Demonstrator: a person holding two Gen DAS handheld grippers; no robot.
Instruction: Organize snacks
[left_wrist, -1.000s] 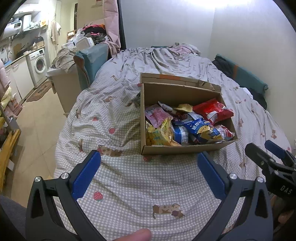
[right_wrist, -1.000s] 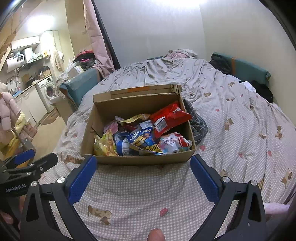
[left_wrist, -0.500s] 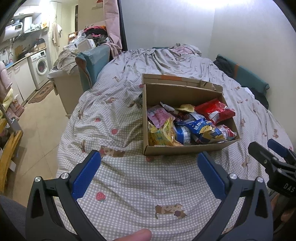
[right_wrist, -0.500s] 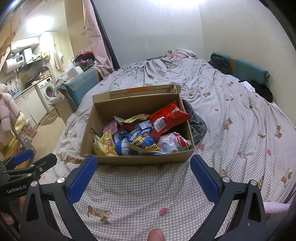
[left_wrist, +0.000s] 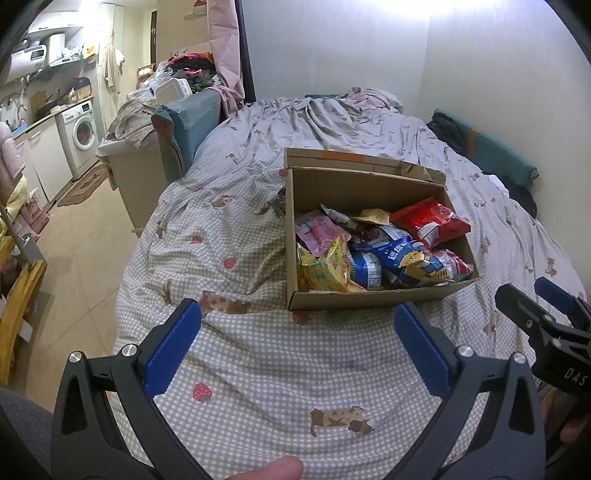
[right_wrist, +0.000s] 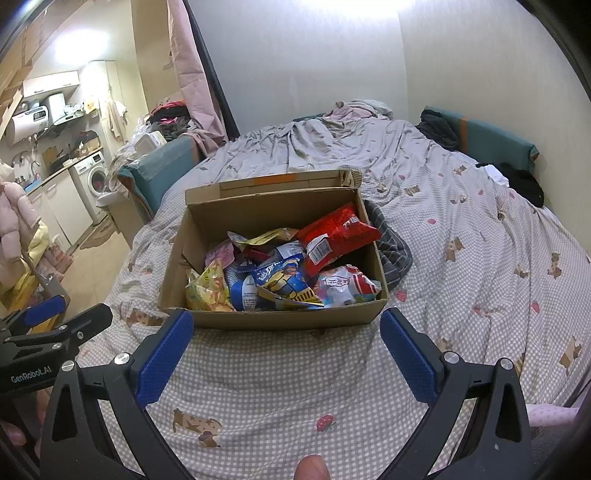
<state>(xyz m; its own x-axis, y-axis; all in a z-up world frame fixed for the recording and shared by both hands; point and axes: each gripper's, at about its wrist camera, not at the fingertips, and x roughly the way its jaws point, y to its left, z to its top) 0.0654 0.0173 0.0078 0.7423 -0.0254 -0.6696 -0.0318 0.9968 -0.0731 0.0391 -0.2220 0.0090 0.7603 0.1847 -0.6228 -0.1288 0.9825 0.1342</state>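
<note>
On the bed (left_wrist: 258, 354), under its checked cover, the left gripper (left_wrist: 297, 325) hangs with its jaws spread wide and nothing between them; only the cover shows in the gap, and whether the jaws touch it cannot be told. Ahead of these jaws and a little to their right stands the open cardboard box (left_wrist: 369, 300), its near wall just beyond the right-hand blue pad. The snacks (left_wrist: 373, 254) lie heaped inside it: a yellow bag (right_wrist: 210, 291) toward the left, blue packets (right_wrist: 280, 280) in the middle, a red bag (right_wrist: 338, 236) propped high against the right wall, probably because the pile below lifts it. A striped cloth (right_wrist: 393, 251) lies just outside that wall. The right gripper (right_wrist: 286, 328) faces the box squarely, its jaws equally wide and empty, one pad near each front corner, as if the person holds both tools back to look into the box. With every packet seen lying in the box and none on the cover, the scene would suit a box yet to be sorted out as well as one into which the snacks have been gathered.
</note>
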